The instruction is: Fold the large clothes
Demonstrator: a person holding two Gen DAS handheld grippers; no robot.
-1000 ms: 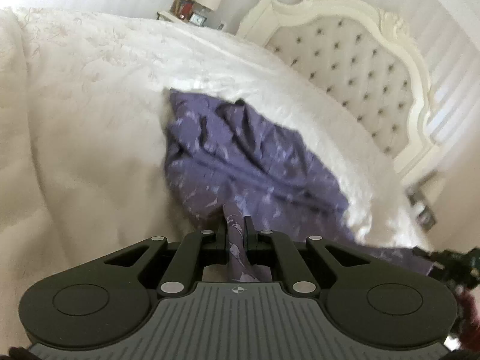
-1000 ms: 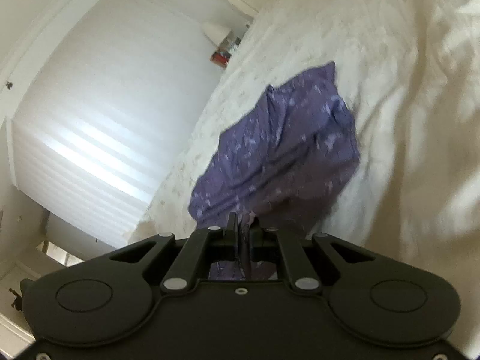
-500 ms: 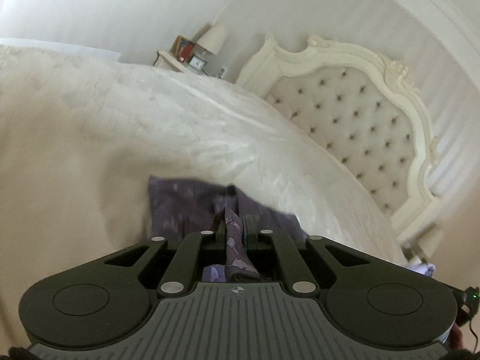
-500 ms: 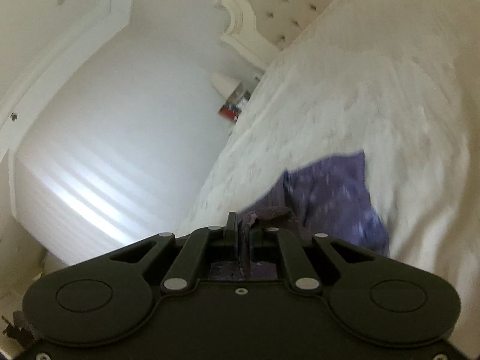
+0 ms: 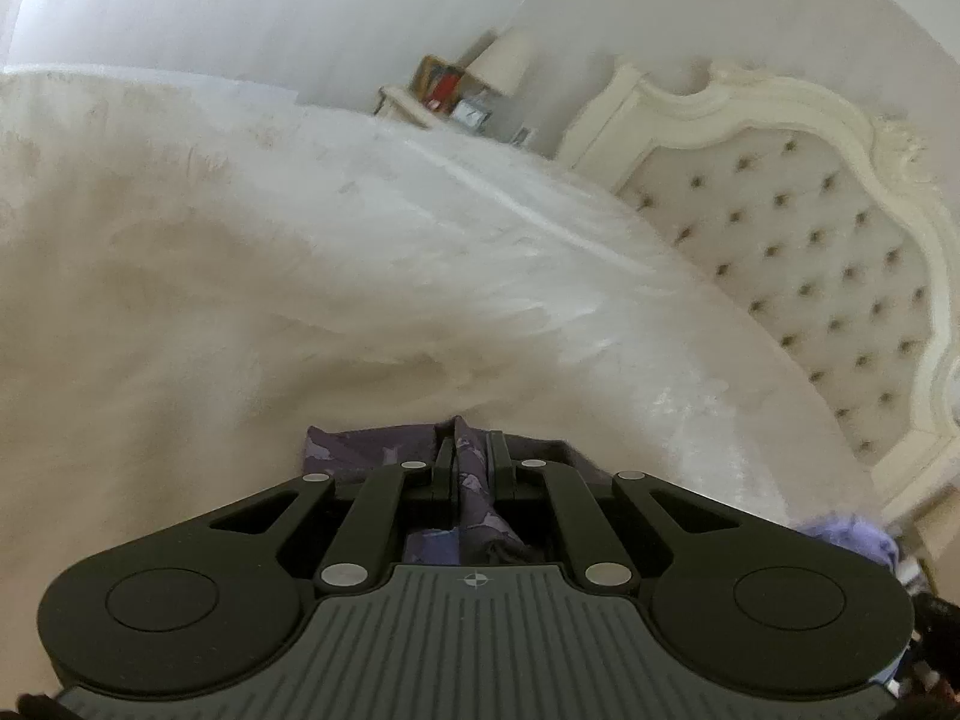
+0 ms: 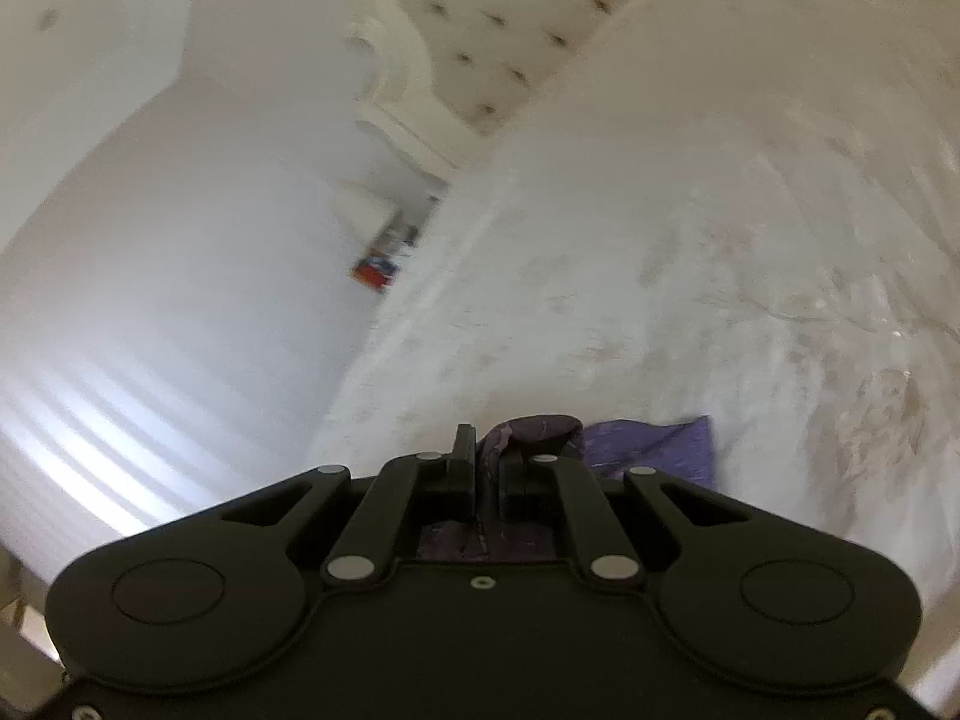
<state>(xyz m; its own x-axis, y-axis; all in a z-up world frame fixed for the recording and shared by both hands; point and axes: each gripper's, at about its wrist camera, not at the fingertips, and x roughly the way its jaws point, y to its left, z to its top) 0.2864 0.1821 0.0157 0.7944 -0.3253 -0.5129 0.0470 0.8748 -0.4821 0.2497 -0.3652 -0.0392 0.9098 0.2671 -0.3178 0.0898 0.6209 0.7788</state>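
Left gripper [image 5: 471, 462] pinches a fold of purple patterned garment [image 5: 360, 450] above a white bedspread [image 5: 300, 270]; right gripper [image 6: 487, 468] clamps another bunched edge of the garment [image 6: 660, 444]; a tufted cream headboard [image 5: 810, 252] stands beyond.
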